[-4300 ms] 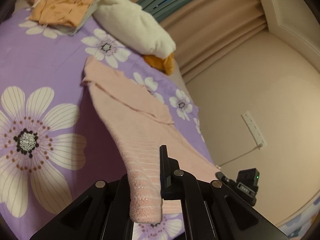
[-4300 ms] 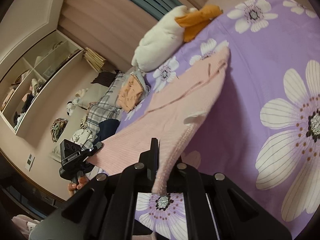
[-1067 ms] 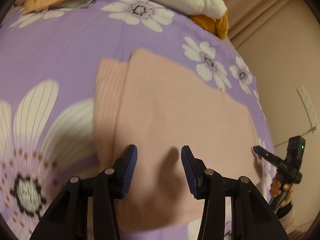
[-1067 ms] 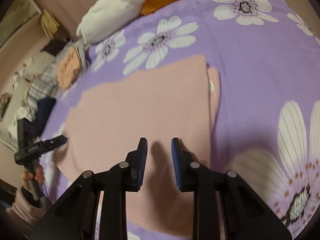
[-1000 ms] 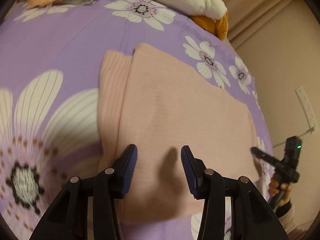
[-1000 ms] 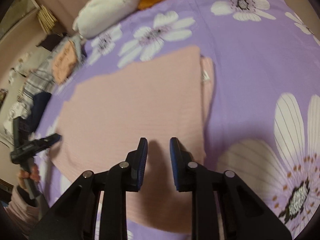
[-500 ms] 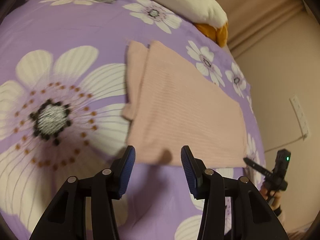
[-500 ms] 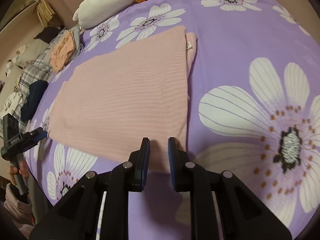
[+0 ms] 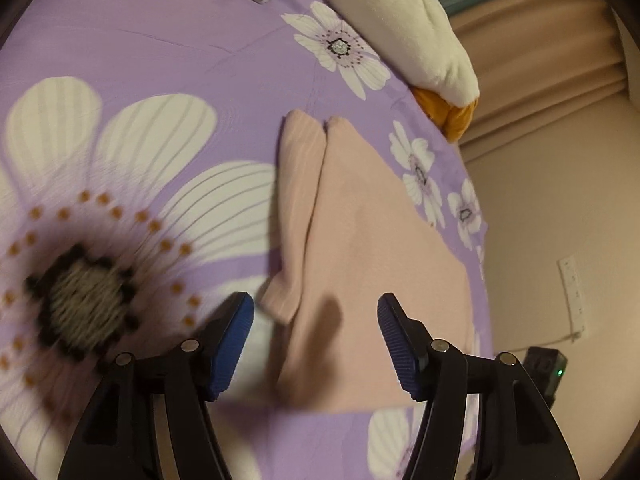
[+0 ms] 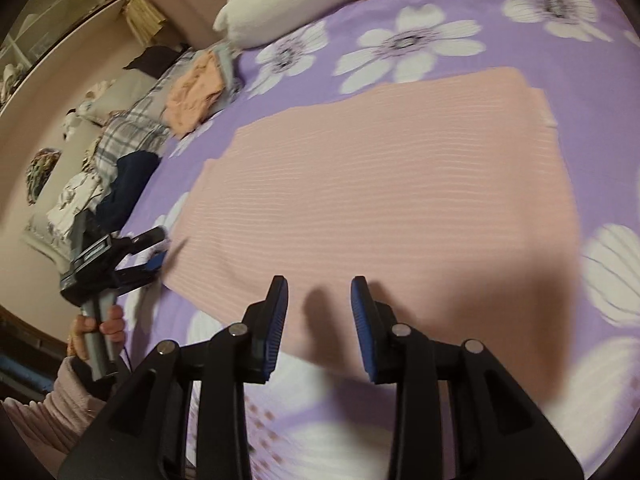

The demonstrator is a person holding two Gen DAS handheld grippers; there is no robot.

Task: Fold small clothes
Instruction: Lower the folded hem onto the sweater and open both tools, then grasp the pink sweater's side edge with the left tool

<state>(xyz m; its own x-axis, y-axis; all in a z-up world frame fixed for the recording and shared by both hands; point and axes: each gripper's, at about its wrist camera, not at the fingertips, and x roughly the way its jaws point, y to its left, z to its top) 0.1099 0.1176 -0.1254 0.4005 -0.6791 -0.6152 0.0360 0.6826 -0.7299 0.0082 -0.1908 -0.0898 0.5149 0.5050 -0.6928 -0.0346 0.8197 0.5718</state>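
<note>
A pink ribbed garment (image 9: 360, 248) lies folded flat on the purple flowered bedspread (image 9: 192, 52), with a narrower layer showing along its left side. My left gripper (image 9: 316, 340) hovers over its near left corner; its jaws are opening and its blue pads touch nothing. In the right wrist view the same garment (image 10: 380, 200) spreads across the middle. My right gripper (image 10: 320, 320) is over its near edge, jaws opening, with nothing pressed between them. The left gripper (image 10: 158, 250) also shows at the garment's left end, held by a hand (image 10: 100, 328).
A white pillow (image 9: 400, 20) and an orange cushion (image 9: 448, 116) lie at the bed's far end. Folded orange clothes (image 10: 196, 88) sit on a pile of plaid and dark garments (image 10: 128, 148) at the left. A wall with a socket strip (image 9: 574, 296) borders the bed.
The garment, earlier held up in both grippers, now lies flat and released. Over the last second both grippers drew back to its near edge and their jaws widened.
</note>
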